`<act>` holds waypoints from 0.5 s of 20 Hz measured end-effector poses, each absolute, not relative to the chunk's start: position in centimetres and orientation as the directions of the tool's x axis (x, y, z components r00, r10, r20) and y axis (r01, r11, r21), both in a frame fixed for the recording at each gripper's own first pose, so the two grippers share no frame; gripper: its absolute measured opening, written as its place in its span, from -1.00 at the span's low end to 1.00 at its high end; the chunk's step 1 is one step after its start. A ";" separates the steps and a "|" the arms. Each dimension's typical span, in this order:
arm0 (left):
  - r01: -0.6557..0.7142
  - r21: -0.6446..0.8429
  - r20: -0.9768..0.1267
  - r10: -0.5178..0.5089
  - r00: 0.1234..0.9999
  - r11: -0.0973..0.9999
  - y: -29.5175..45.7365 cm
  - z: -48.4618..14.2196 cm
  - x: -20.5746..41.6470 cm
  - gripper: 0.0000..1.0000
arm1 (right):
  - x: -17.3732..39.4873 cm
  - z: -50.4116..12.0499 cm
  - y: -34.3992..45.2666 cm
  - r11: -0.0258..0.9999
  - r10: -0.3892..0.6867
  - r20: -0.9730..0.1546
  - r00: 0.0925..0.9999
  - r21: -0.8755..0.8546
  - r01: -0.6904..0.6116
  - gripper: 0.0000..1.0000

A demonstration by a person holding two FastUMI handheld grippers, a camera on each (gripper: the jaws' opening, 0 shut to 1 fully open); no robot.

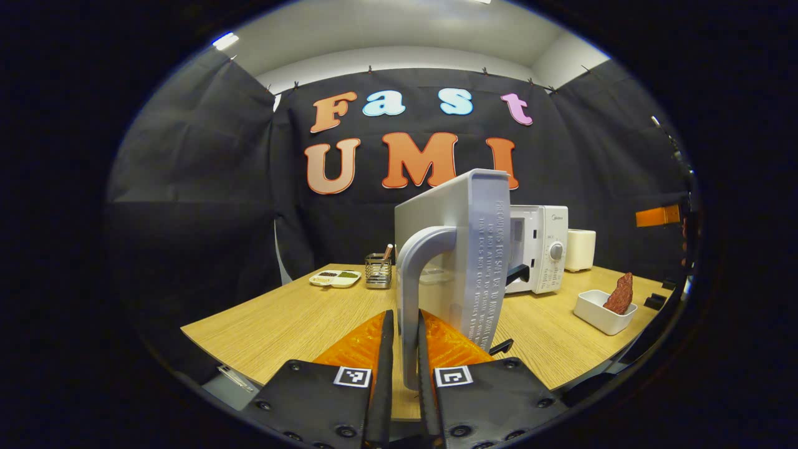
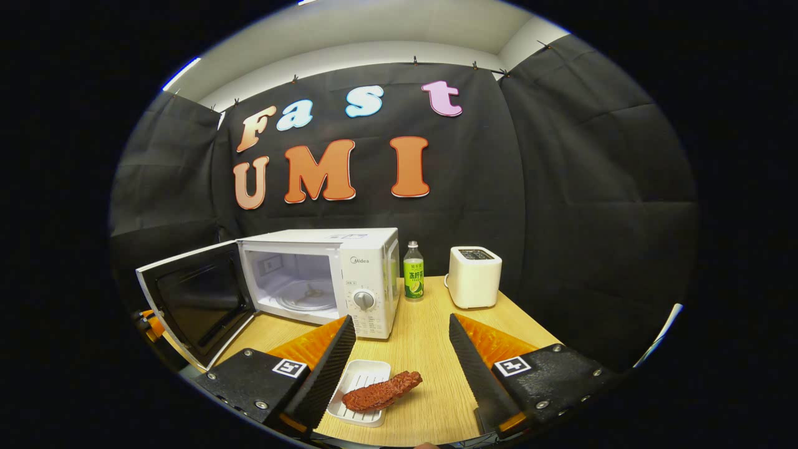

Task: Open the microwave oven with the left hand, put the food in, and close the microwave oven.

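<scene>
The white microwave (image 2: 368, 274) stands on the table with its door (image 2: 199, 302) swung wide open; its cavity with the glass turntable (image 2: 305, 296) shows. My left gripper (image 1: 405, 321) is shut on the door's grey handle (image 1: 416, 262), with the door edge (image 1: 486, 262) close in front. A reddish-brown piece of food (image 2: 381, 391) lies across a small white tray (image 2: 355, 380), one end hanging over its rim. My right gripper (image 2: 399, 368) hovers open just above and around that food, touching nothing. From the left gripper view the food (image 1: 620, 293) and tray (image 1: 601, 315) sit at the right.
A white toaster (image 2: 475, 276) and a green-labelled bottle (image 2: 413, 271) stand right of the microwave. A wire utensil holder (image 1: 378, 270) and a divided dish (image 1: 335, 278) sit at the wooden table's (image 1: 280, 318) far left. Black cloth walls surround the booth.
</scene>
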State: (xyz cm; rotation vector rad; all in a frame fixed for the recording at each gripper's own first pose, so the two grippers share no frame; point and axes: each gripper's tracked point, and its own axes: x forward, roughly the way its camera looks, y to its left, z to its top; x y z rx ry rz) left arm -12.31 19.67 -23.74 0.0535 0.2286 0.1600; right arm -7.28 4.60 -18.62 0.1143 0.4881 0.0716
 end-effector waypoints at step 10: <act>-0.205 0.130 -0.218 0.230 0.948 0.970 26.8 -23.4 -15.8 0.24 | -7.5 -22.9 4.9 0.995 0.062 -0.563 0.824 0.098 -0.008 0.88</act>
